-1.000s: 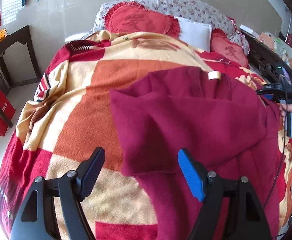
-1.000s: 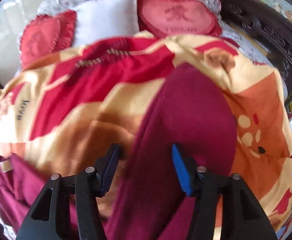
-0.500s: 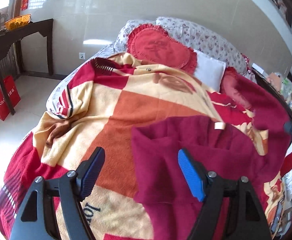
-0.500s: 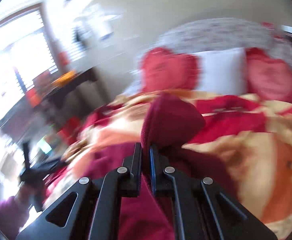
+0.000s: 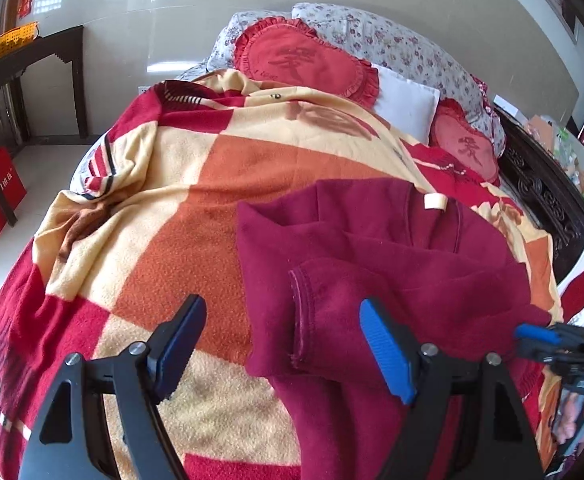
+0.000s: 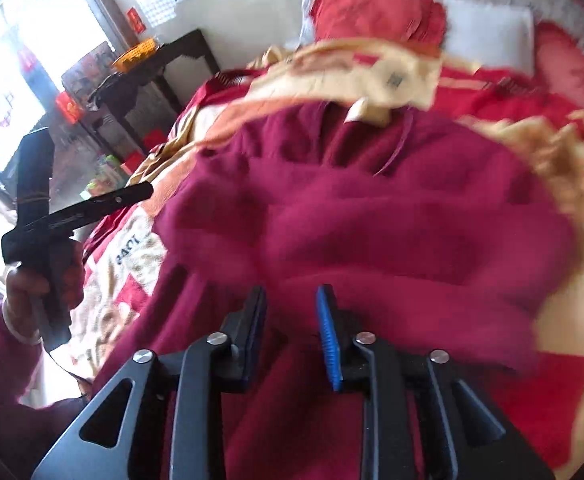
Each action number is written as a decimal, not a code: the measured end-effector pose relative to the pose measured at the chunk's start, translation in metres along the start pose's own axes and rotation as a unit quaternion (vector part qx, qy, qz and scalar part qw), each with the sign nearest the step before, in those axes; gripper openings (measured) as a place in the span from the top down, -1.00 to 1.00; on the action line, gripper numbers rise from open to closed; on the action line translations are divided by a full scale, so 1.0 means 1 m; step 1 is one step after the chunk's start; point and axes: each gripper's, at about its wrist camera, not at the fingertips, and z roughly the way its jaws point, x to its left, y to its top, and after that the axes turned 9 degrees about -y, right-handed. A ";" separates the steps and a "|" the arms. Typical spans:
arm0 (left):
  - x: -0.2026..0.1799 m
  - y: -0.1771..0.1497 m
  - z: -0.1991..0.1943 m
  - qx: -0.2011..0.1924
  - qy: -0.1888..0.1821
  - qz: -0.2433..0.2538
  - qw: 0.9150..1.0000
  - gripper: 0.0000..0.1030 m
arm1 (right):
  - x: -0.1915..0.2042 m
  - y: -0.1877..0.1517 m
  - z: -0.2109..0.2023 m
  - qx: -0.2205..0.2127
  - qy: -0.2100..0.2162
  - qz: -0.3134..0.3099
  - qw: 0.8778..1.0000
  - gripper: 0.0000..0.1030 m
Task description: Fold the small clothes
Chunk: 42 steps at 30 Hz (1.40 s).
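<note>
From the left wrist camera, the dark red sweater (image 5: 392, 264) lay on the big checked blanket (image 5: 196, 200), well in front of the heart pillow (image 5: 304, 60). One sleeve (image 5: 328, 312) was folded across the body, with its cuff pointing at the camera. A small white tag (image 5: 435, 201) showed at the neck. The left gripper (image 5: 280, 344) hung over the sweater's near edge with its jaws wide apart and nothing between them. The right gripper (image 5: 540, 340) poked in at the sweater's right edge.

From the right wrist camera, the picture was blurry. The sweater (image 6: 372, 220) filled the middle, with the white tag (image 6: 358, 114) at its far side. The right gripper (image 6: 292, 336) was low over the sweater. Its jaws were opening, with a narrow gap, and no cloth seemed pinched between them. A hand (image 6: 24, 284) held the left gripper (image 6: 76, 208) off to the sweater's left.

The sweater looked soft, fuzzy and light. It would likely bend and flop, not slide. It could cling to the fuzzy blanket. The best places to grab were probably the thick edges: the cuff, the bottom hem or the shoulder seams.
</note>
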 end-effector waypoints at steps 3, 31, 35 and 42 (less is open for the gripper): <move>-0.003 -0.004 0.003 0.001 0.001 0.001 1.000 -0.61 | -0.011 -0.006 -0.019 -0.016 -0.019 0.007 1.000 0.76; -0.053 -0.053 -0.107 -0.043 0.007 0.072 0.996 -0.62 | 0.001 -0.103 -0.198 -0.200 -0.190 0.087 0.957 0.02; -0.057 -0.063 -0.121 -0.054 0.004 0.080 0.995 -0.62 | 0.004 -0.114 -0.204 -0.199 -0.201 0.100 0.954 0.02; -0.048 -0.074 -0.125 -0.045 0.012 0.077 0.996 -0.64 | 0.006 -0.119 -0.198 -0.179 -0.205 0.113 0.956 0.02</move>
